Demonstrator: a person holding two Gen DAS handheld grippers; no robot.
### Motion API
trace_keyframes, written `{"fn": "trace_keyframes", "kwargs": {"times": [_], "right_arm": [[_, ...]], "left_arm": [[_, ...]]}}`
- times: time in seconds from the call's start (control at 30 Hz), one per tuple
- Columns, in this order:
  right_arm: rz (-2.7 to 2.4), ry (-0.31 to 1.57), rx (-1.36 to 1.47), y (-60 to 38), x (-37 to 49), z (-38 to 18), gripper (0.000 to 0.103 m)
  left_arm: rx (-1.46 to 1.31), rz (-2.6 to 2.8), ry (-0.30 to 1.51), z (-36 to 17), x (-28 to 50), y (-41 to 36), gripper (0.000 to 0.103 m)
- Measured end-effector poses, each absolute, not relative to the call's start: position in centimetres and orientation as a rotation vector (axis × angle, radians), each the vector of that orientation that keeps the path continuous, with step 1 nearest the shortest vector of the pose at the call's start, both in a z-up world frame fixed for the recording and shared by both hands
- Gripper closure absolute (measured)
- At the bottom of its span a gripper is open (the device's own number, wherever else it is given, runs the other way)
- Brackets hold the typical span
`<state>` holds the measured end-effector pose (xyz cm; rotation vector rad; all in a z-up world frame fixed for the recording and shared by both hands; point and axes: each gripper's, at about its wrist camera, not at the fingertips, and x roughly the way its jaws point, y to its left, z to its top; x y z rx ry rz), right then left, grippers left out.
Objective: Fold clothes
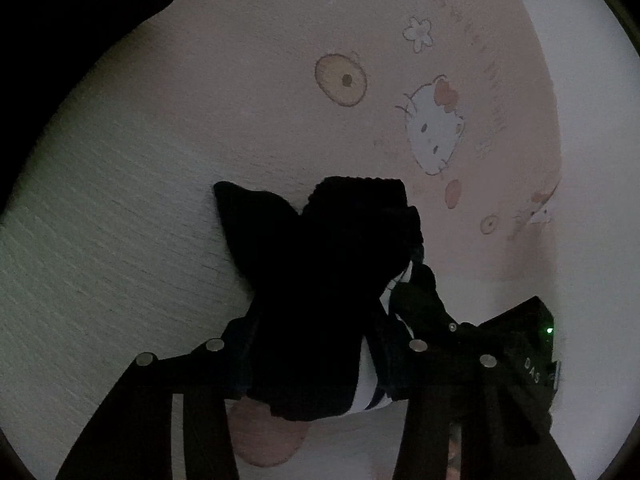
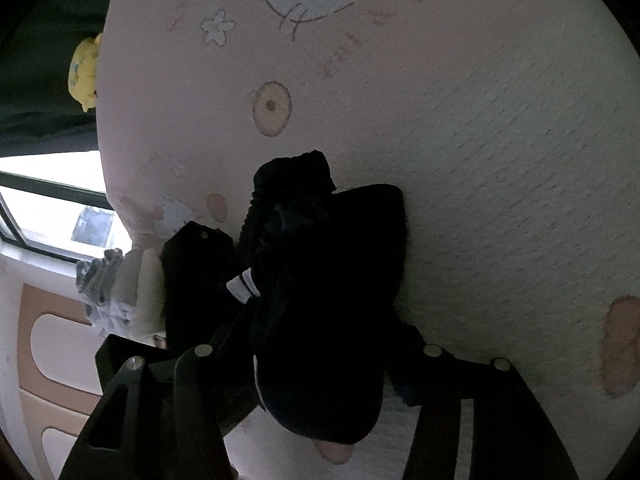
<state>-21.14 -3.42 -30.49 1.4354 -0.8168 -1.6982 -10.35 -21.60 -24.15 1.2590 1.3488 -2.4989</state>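
Left gripper (image 1: 316, 320) and right gripper (image 2: 320, 312) facing, both gripping black sock (image 1: 320, 280)

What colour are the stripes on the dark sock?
White stripes on the black sock, clearest in the right wrist view.

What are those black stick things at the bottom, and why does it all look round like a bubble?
Those sticks are the two fingers of a grabbing tool that a person holds, one in each hand. A little camera sits on each tool and looks along its fingers. Its lens bends the picture, so it looks round.

One picture comes from the left tool, the other from the right tool. Both are shut on the same black sock, which has white stripes, and each camera can see the other tool next to it.

Under the sock lies a sheet, pink and white, printed with a cartoon cat, a flower and donuts. Something yellow peeks out at the sheet's edge; I cannot tell what.
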Motion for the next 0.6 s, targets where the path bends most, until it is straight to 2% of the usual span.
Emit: {"fn": "trace_keyframes", "kwargs": {"times": [0.2, 0.4, 0.6], "right_arm": [[-1.653, -0.848, 1.402, -3.3, -19.8, -28.4, 0.055], [-1.738, -0.719, 1.266, -1.7, -18.0, -21.5, 0.055], [-1.770, -0.800, 1.110, 0.2, -14.8, -15.4, 0.055]], "left_arm": [[1.211, -2.549, 1.344, -21.1, -9.6, -20.8, 0.061], [1.100, -2.651, 1.409, -16.1, -7.4, -19.3, 0.061], [0.981, -2.772, 1.374, -10.1, -4.5, -17.8, 0.061]]}}
